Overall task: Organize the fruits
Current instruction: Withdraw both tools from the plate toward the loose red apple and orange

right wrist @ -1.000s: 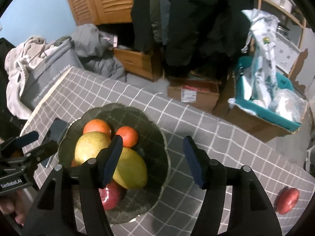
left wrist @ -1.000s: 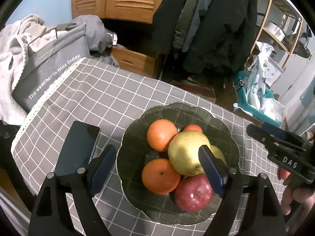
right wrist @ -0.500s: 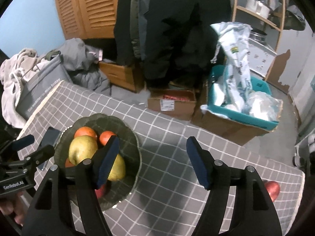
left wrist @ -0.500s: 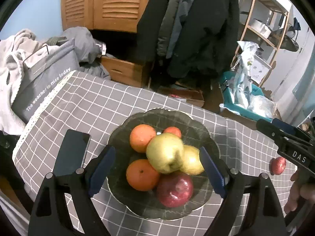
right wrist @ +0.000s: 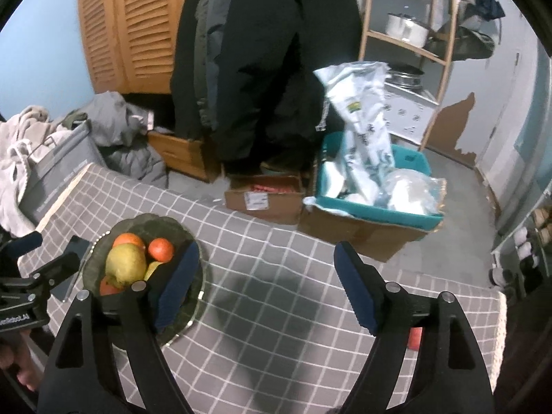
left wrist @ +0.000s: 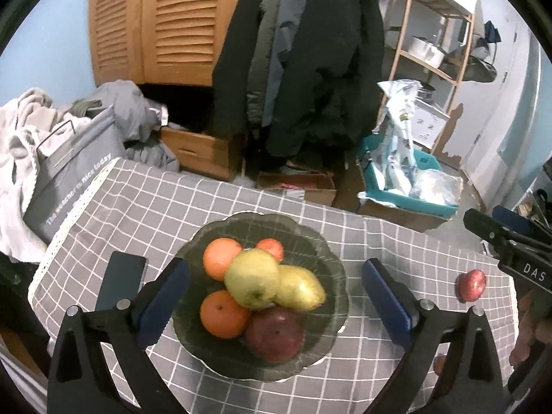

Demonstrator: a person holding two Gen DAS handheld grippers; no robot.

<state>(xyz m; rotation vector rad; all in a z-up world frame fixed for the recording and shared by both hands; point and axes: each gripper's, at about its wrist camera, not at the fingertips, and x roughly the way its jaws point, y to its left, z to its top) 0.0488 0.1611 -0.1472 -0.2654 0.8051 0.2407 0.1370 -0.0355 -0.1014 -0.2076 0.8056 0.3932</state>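
A dark glass bowl on the grey checked tablecloth holds two oranges, a yellow-green apple, a yellow pear, a red apple and a small orange fruit. My left gripper hovers above the bowl, its jaws opening and empty. A second red apple lies on the cloth at the right, near the right gripper's tip. In the right wrist view, my right gripper hangs over bare cloth right of the bowl, jaws opening and empty. A red fruit peeks from behind its right finger.
A dark phone lies left of the bowl. Past the table's far edge are a grey bag, piled clothes, cardboard boxes, a teal bin, hanging coats and a wooden shelf rack. The cloth's lace edge runs along the left.
Both grippers have risen and drawn back from the bowl, so it looks smaller. Both pairs of jaws have spread wider. The red apple on the cloth has come into the left wrist view.
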